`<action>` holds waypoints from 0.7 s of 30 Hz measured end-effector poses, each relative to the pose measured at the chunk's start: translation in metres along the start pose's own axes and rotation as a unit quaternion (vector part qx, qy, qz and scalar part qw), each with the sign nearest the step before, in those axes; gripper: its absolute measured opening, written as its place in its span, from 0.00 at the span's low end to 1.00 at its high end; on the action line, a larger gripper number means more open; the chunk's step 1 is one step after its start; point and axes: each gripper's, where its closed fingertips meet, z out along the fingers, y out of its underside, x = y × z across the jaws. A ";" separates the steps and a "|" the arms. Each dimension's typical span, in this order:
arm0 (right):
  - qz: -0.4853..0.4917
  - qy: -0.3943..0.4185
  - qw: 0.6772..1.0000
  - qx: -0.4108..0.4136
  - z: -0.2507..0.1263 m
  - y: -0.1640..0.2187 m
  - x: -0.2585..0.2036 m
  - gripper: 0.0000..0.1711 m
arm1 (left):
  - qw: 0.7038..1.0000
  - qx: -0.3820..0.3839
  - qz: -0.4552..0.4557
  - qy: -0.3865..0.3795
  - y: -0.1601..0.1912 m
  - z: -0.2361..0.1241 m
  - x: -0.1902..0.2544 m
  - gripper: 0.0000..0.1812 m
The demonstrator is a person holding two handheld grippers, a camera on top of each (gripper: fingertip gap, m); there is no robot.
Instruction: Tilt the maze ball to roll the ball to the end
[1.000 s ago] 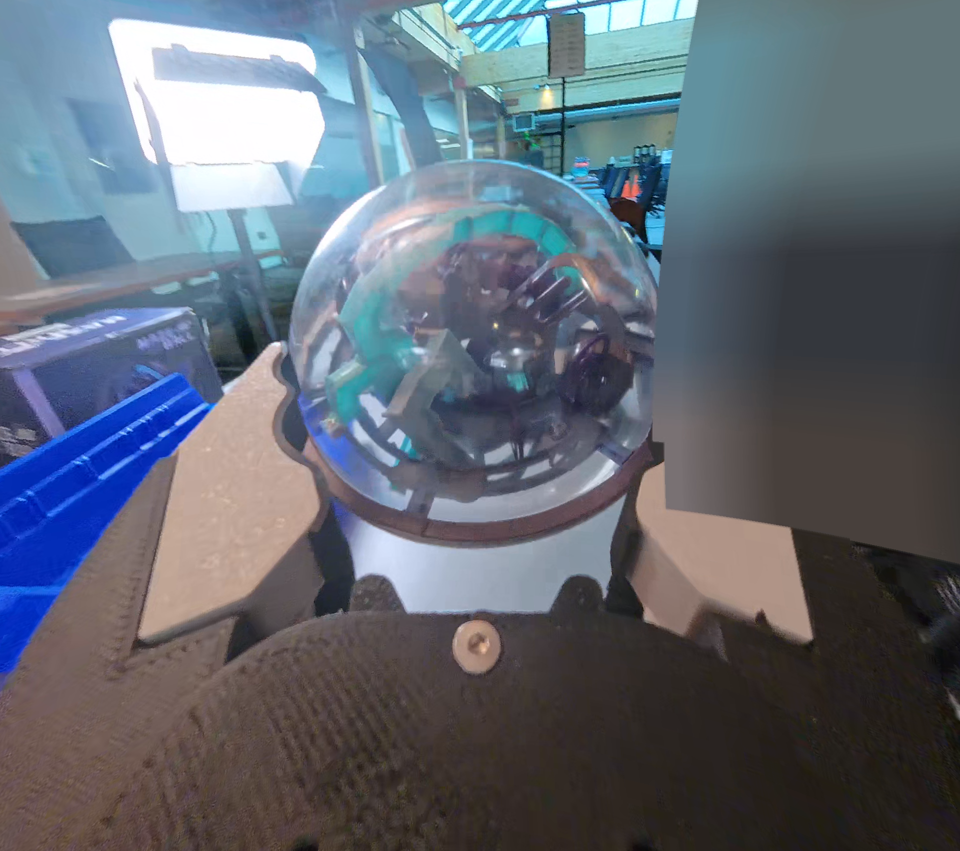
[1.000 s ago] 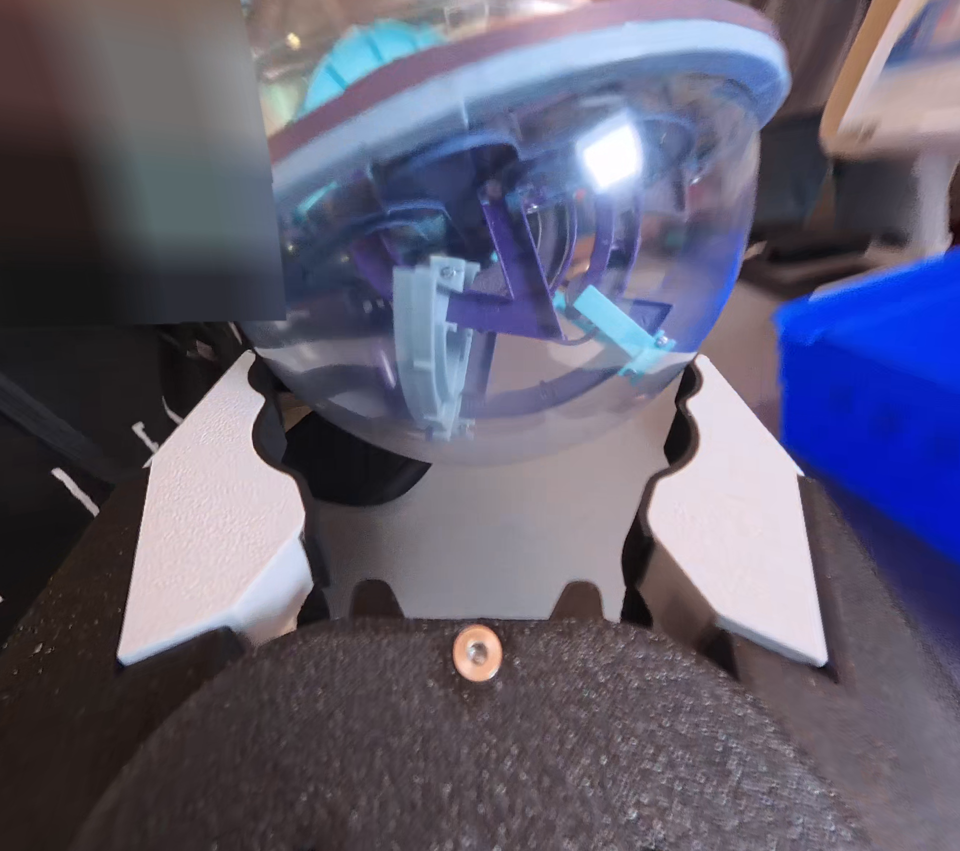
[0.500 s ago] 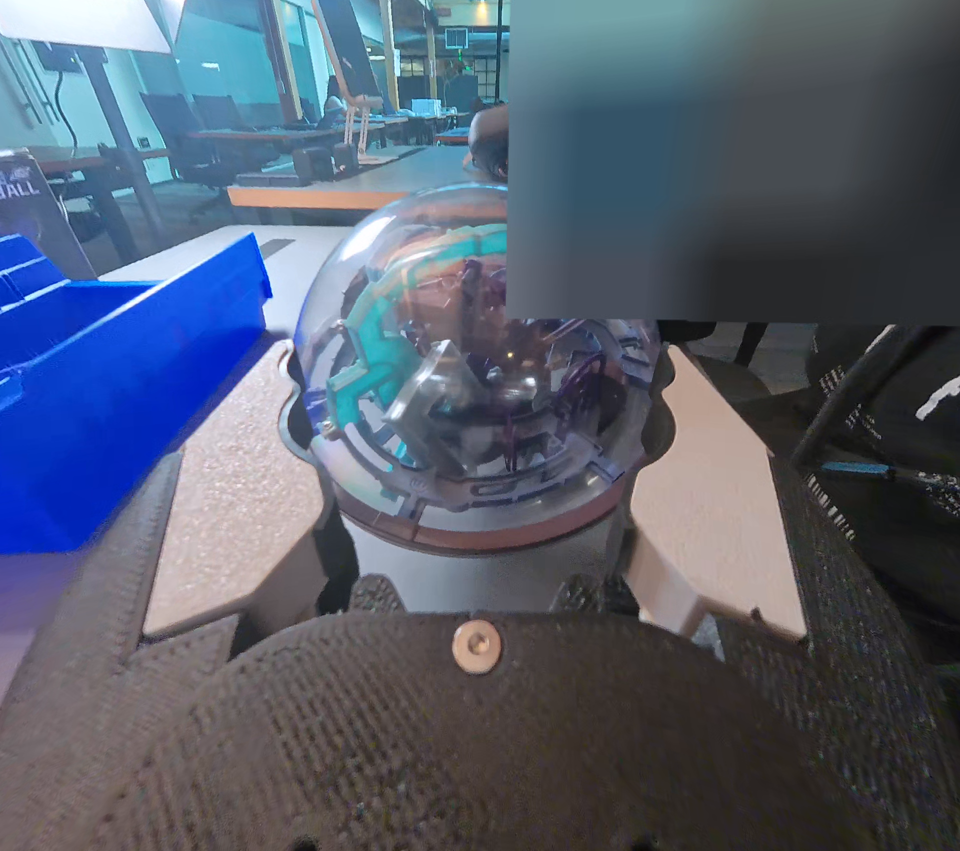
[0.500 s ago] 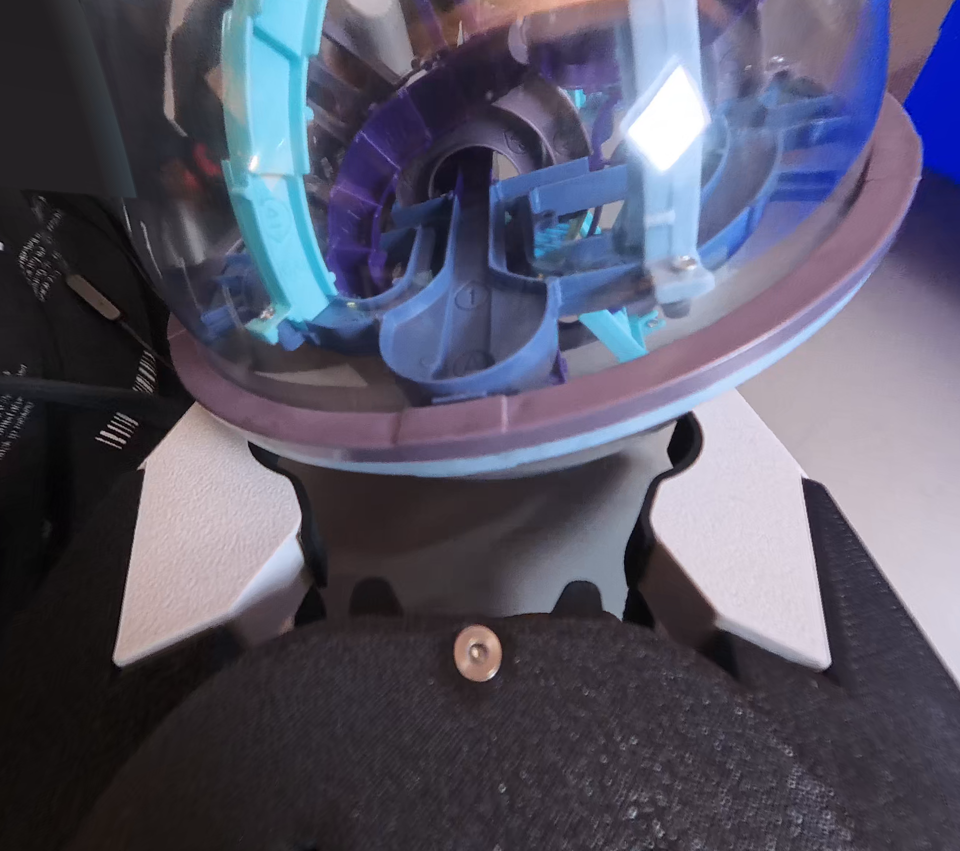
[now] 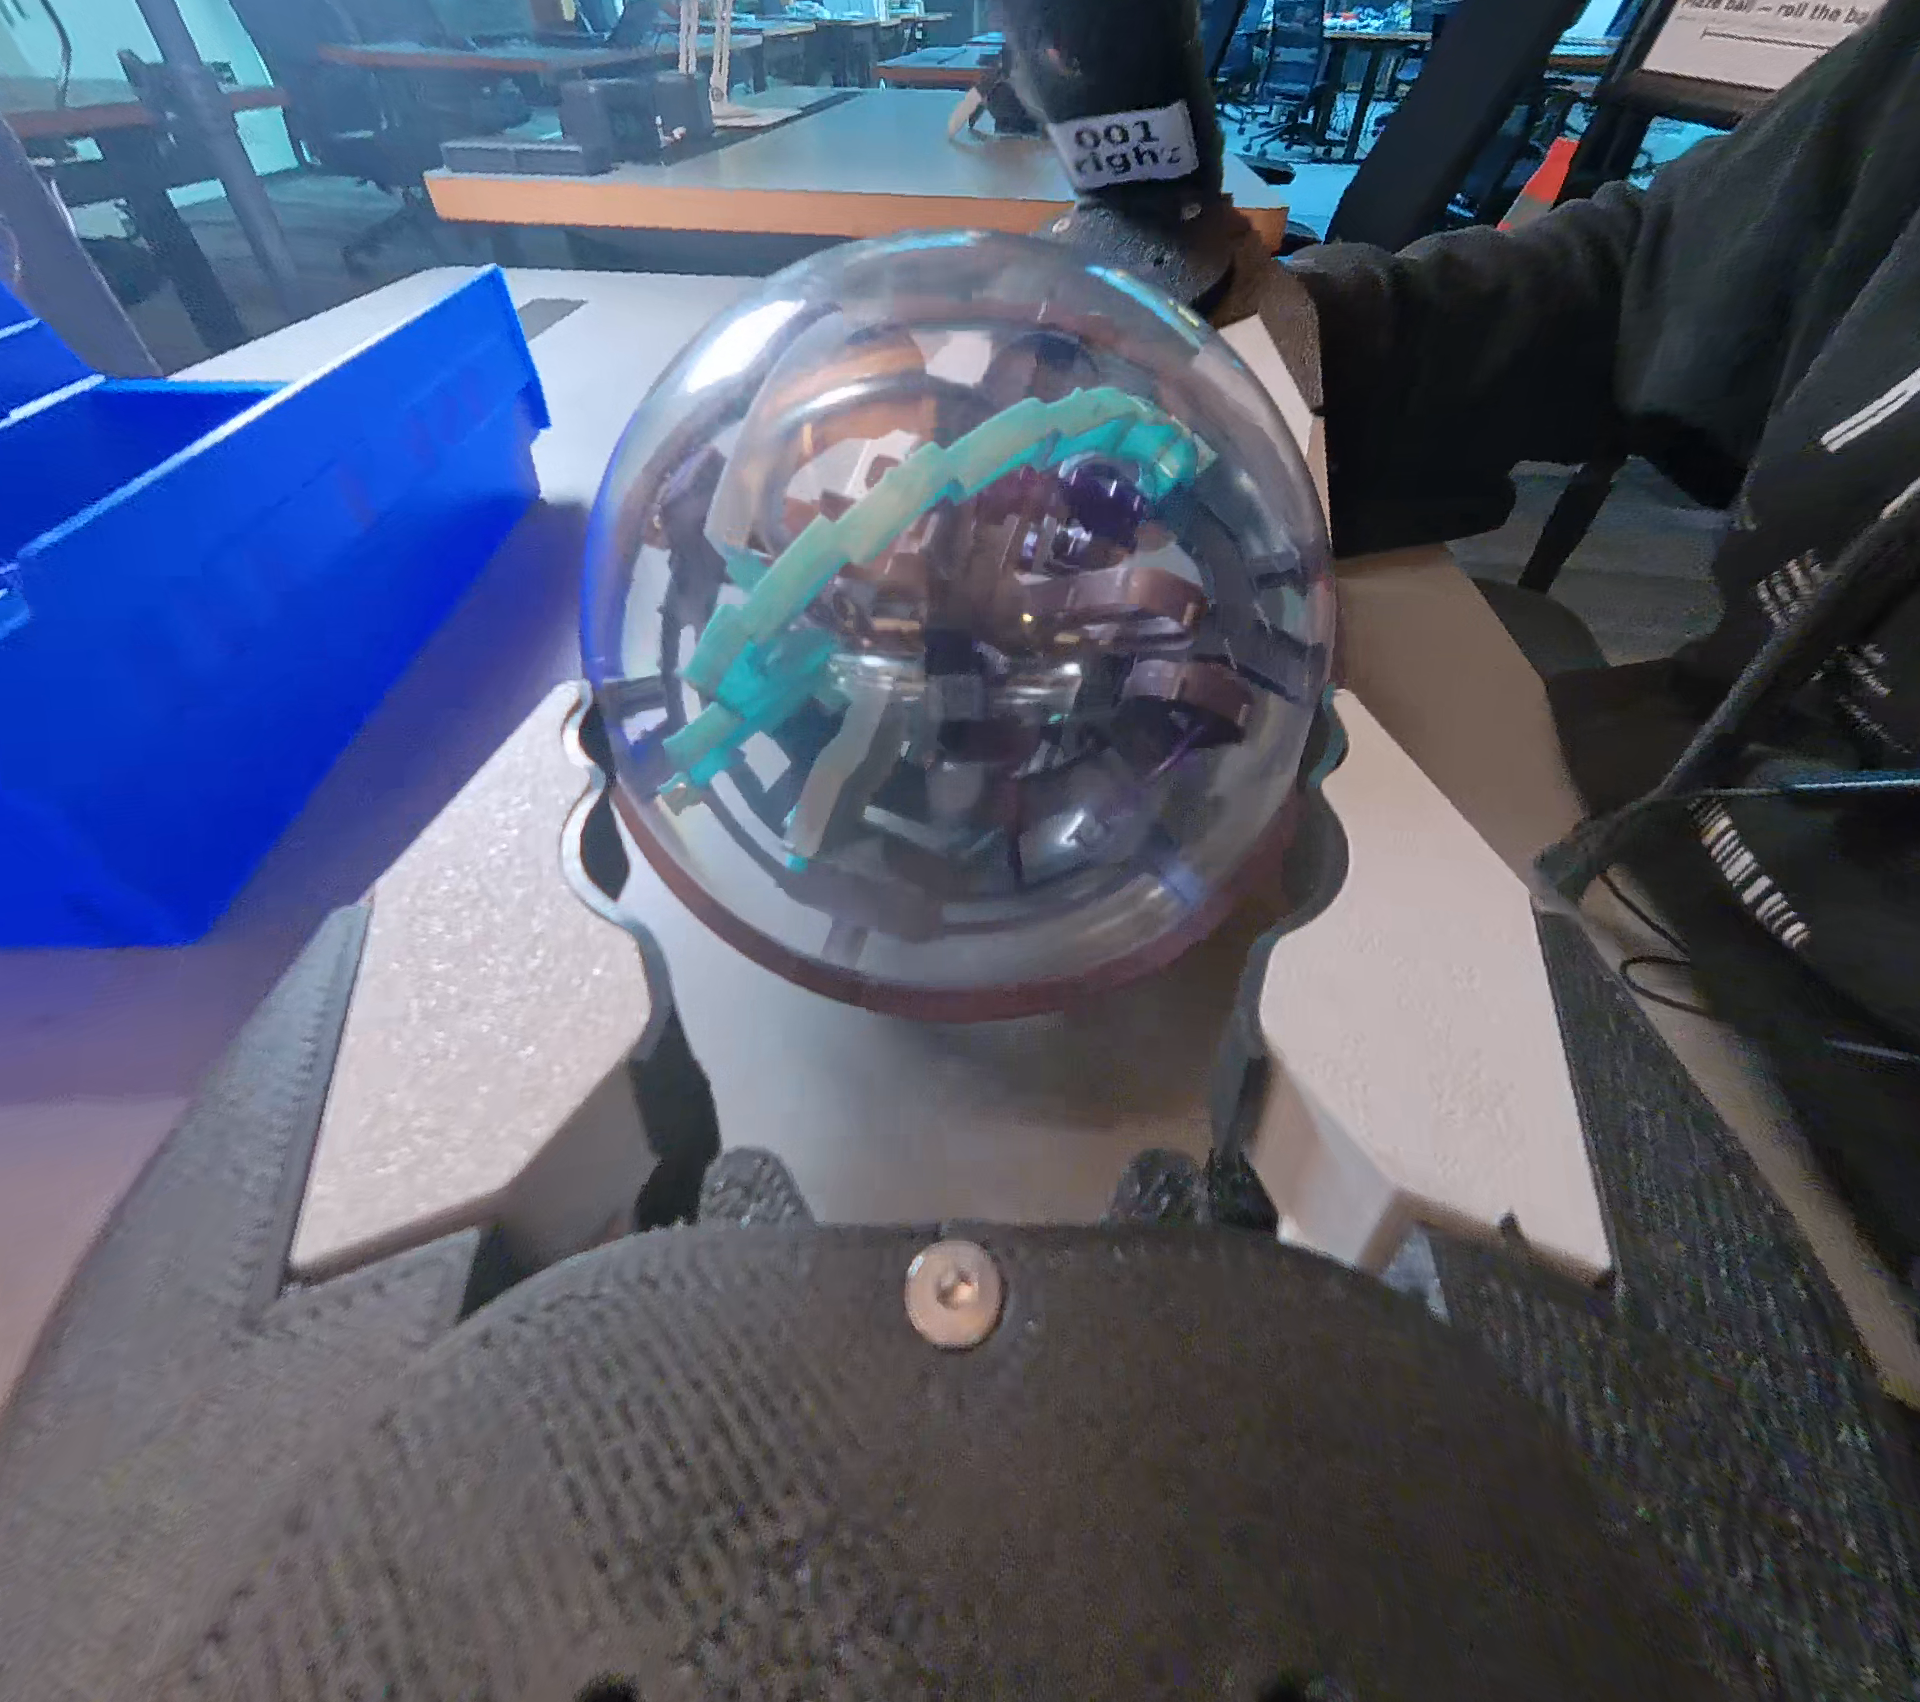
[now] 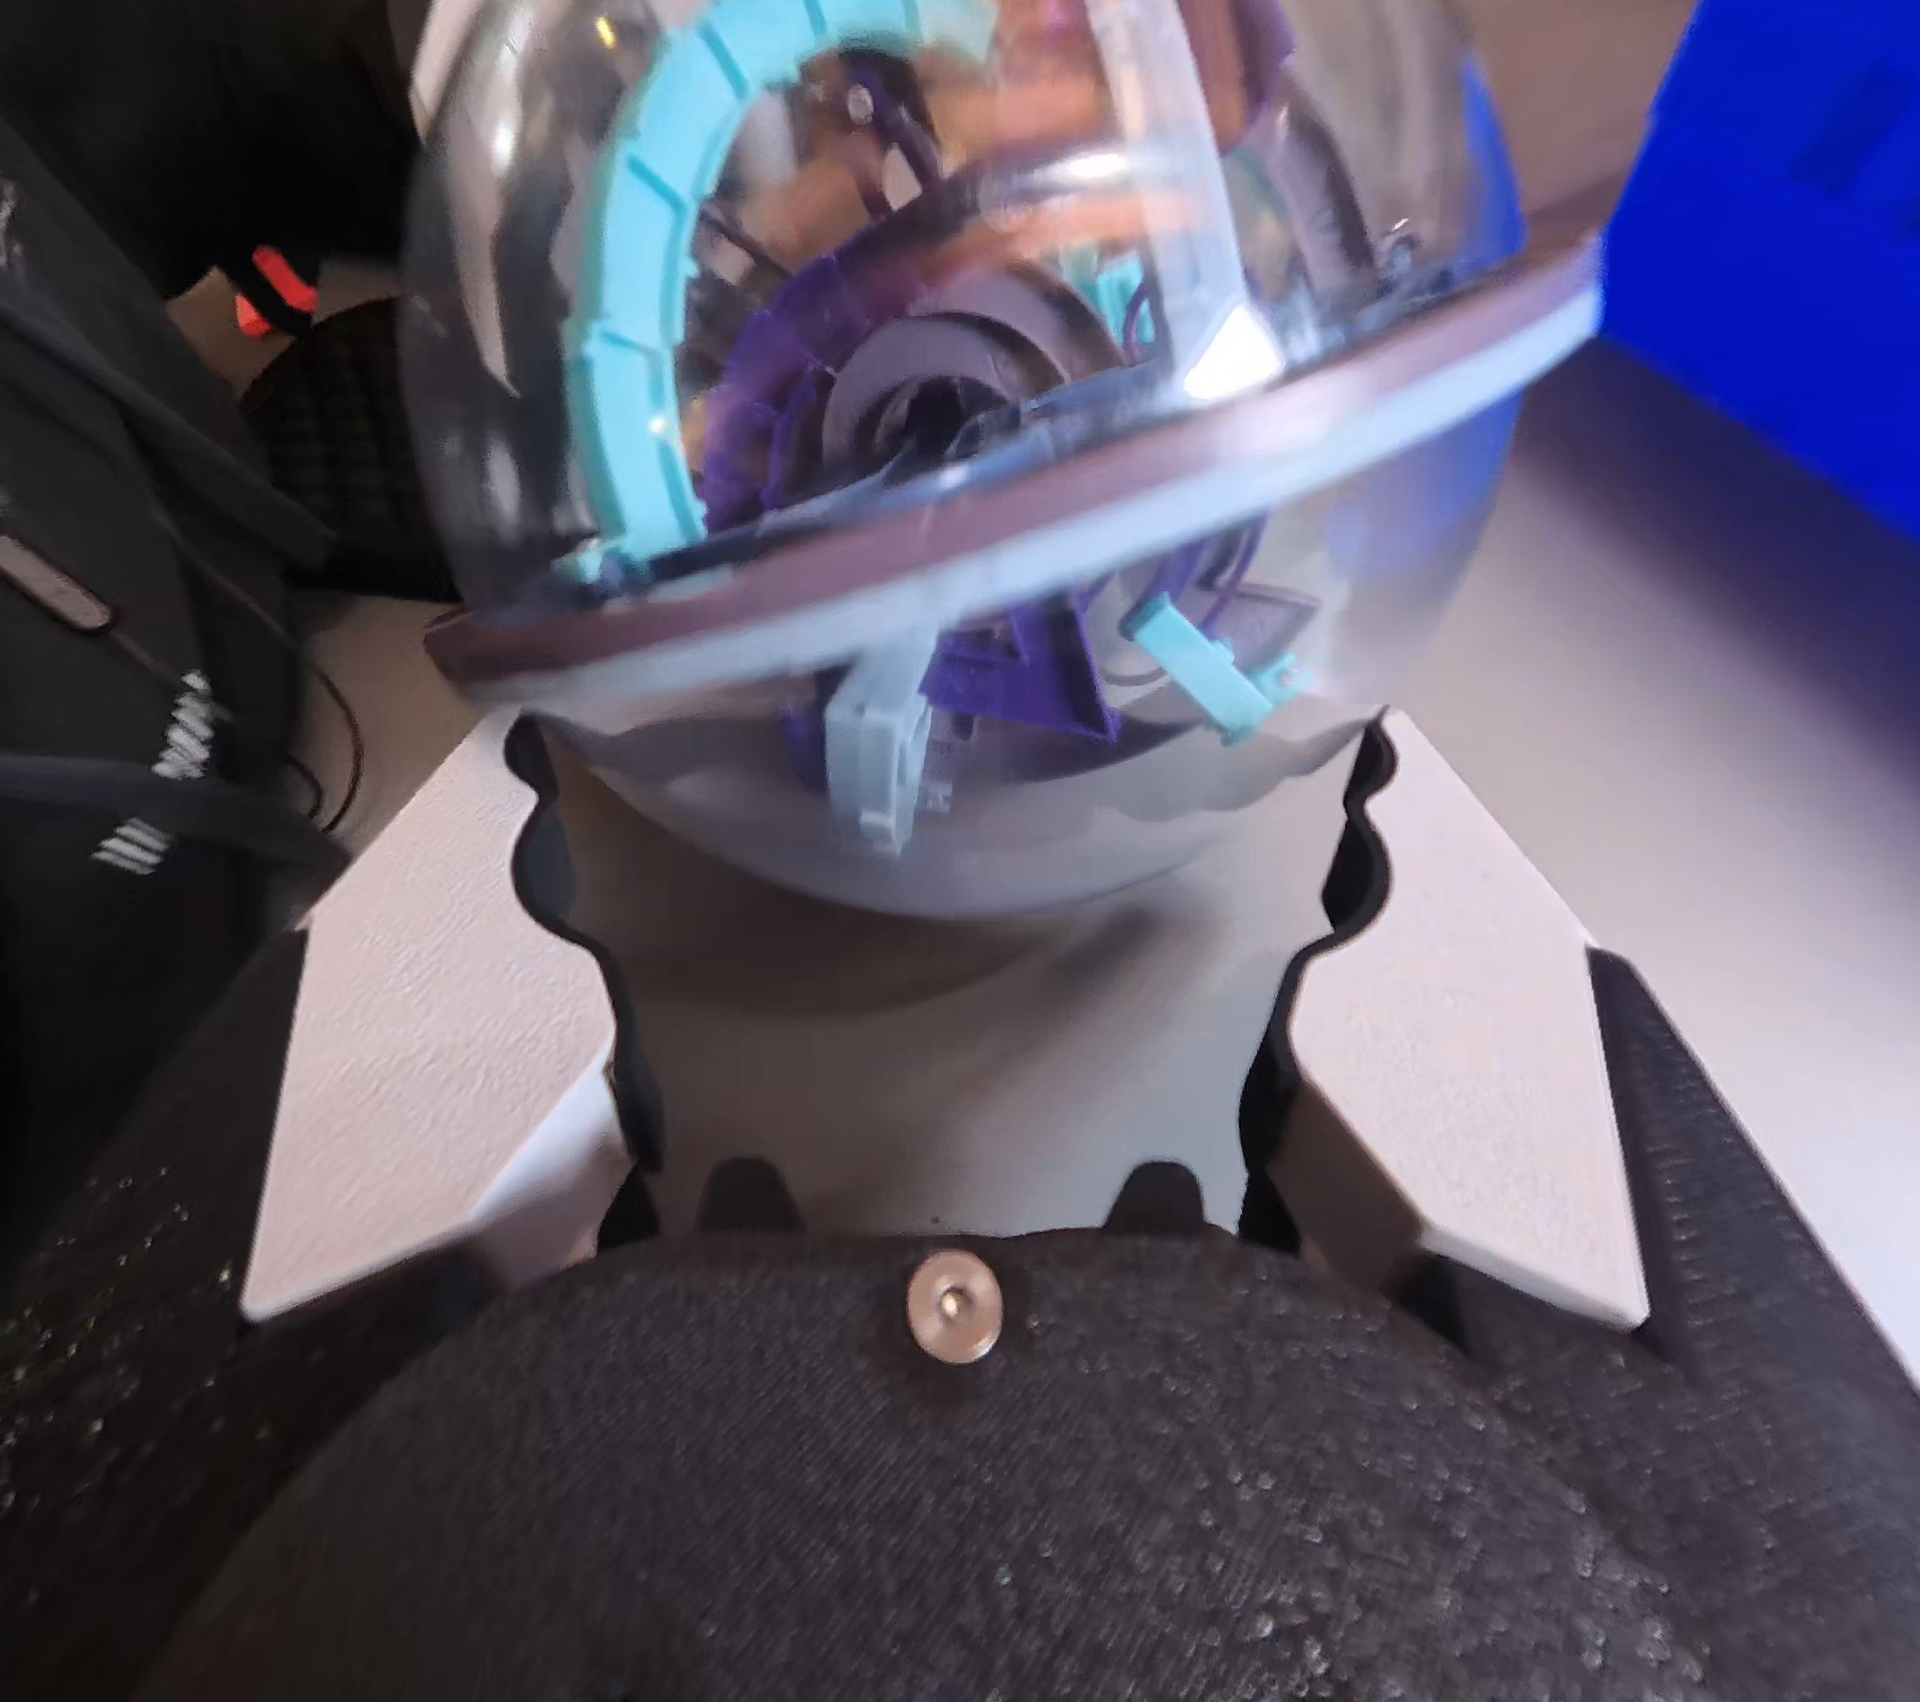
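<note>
The maze ball point(image 5: 956, 613), clamped between the left gripper point(image 5: 951, 779) and right gripper point(image 6: 951, 831), had been tipped further over half a second, presumably coaxing the unseen ball onward.

The maze ball point(image 5: 956, 613) has a clear, glossy plastic shell that catches bright reflections, with matt teal, purple and brown plastic tracks inside and a dull maroon band round its middle. The left gripper point(image 5: 951, 779) has pale fingers point(image 5: 457, 977) with a fine grainy matt finish, a black ribbed body and one shiny metal screw. The blue bin point(image 5: 239, 613) is smooth, slightly glossy plastic. The table point(image 5: 613, 364) looks matt grey.
</note>
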 end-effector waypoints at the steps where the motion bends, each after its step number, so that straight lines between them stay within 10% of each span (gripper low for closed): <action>1: -0.003 0.005 1.000 0.006 -0.002 -0.002 0.002 0.84 | 1.000 -0.002 -0.004 -0.003 0.001 0.000 -0.002 0.71; 21: -0.105 0.071 0.986 0.111 -0.008 -0.035 0.006 0.80 | 0.995 -0.041 -0.060 -0.074 0.013 -0.007 -0.006 0.73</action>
